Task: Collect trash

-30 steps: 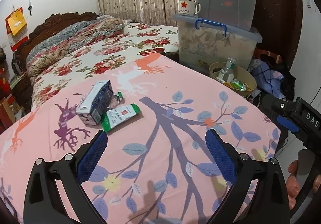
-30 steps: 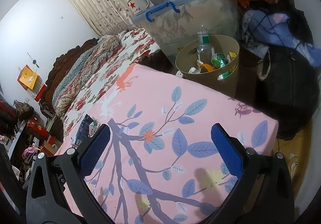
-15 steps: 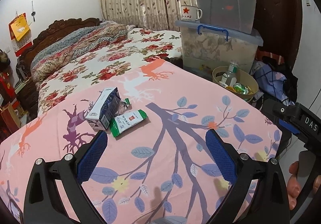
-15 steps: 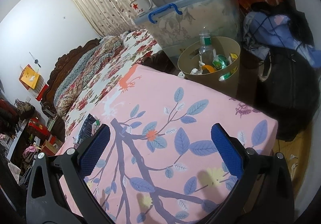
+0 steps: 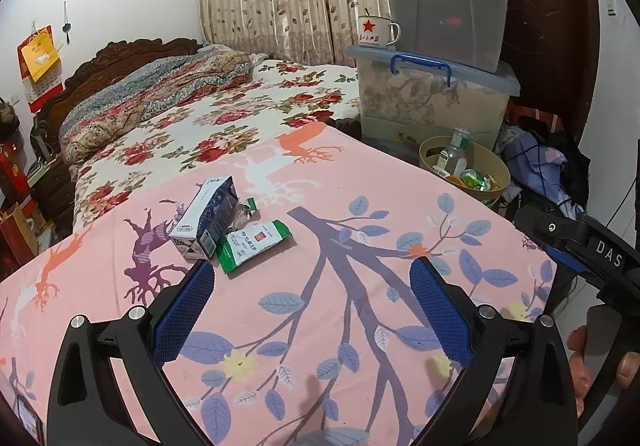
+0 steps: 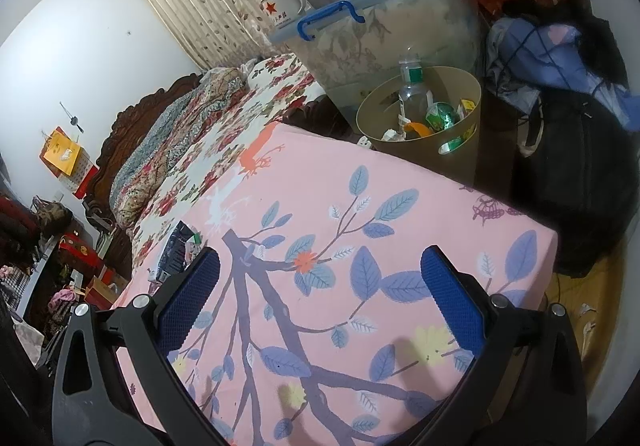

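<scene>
Pulled back and up over the last sec: carton (image 5: 206,218) and packet (image 5: 253,244) now sit higher and smaller in my left view, more of the pink sheet (image 5: 360,326) showing below them. Carton lies on its side on the sheet, long axis running away from me and a bit right; green-and-white packet touches its near-right side, long axis slanting up-right, w/ a crumpled foil scrap (image 5: 243,212) just behind. All three are ahead-left of my left gripper (image 5: 312,310), just beyond the left pad (image 5: 182,310); jaws spread wide, nothing between them. My right gripper (image 6: 320,306) is likewise wide apart and empty, over the sheet's corner; from there the carton (image 6: 174,254) barely shows past the left finger, so left is clearly the nearer one. Bin (image 5: 496,166) stands off the sheet's far-right edge, already holding a bottle and wrappers, nearer my right side. Next, prob: left goes forward-left, jaws across the packet's short width.
</scene>
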Demonstrator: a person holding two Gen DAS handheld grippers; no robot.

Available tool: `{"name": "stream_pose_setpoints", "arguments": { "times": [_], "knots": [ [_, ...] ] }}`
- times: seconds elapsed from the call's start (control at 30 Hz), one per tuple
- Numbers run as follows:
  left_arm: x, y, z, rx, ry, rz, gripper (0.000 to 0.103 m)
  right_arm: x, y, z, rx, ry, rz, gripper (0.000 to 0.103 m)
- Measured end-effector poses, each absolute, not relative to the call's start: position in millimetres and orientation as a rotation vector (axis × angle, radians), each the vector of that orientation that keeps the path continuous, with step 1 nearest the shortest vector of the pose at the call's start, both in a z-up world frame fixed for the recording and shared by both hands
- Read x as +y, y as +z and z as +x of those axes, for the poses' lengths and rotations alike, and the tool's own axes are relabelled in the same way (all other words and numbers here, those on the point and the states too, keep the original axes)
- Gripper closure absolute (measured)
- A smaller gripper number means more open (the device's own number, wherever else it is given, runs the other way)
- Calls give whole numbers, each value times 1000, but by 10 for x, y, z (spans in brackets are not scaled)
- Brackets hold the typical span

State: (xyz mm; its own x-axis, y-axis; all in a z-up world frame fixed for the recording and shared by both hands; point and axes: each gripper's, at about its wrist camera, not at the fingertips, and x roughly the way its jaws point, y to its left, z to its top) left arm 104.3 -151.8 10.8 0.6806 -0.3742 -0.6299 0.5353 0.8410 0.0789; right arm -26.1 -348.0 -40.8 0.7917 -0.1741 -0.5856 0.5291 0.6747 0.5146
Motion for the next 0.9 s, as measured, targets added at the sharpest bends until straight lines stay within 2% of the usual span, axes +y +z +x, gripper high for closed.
{"name": "stream_pose_setpoints", "arguments": {
  "times": [0.9],
  "knots": [
    [-1424,101,974,589,-506,219,9,-3425,-391,-285,515,-409,737,3]
  ]
}}
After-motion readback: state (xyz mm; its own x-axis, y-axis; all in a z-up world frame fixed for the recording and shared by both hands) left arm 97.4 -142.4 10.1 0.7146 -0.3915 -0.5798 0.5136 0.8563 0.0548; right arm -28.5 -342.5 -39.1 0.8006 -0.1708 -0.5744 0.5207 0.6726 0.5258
